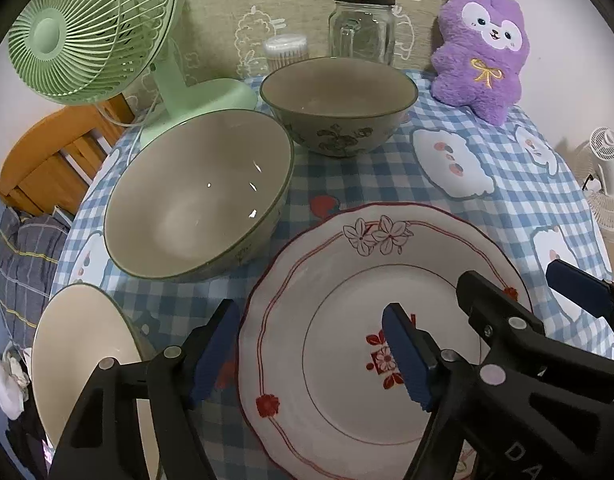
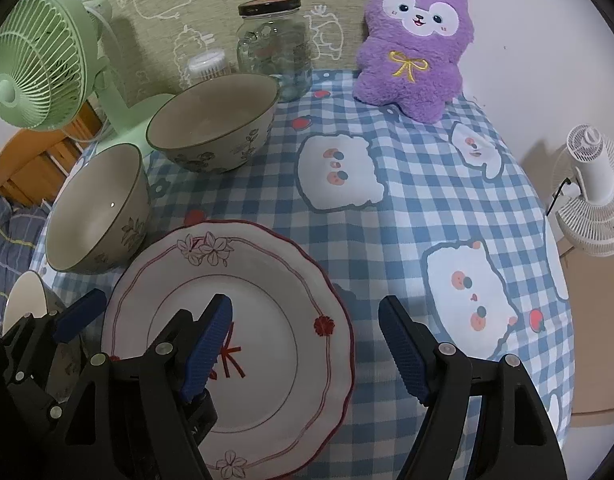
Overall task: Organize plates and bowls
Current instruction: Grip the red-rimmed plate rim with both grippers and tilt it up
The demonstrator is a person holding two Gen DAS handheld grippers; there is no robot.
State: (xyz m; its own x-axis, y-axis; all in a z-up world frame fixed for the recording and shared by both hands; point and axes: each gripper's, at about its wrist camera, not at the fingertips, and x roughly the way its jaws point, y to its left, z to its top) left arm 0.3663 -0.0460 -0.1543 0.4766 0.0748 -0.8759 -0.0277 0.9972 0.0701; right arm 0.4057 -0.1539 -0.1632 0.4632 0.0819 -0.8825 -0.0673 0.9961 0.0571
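The left gripper is held with its jaws apart, straddling the near-left rim of the scalloped plate; nothing is clamped. The right gripper is likewise held open, one finger over the plate's centre, the other beyond its right rim. The plate is seen lying flat on the checked tablecloth, nearest the viewer. At the near left, a cream bowl is partly visible. Just beyond the plate, to the left, a grey-green bowl is tilted toward the cameras. Farther back, a second floral bowl stands upright. At the far edge, a green fan, a glass jar and a purple plush toy are noted.
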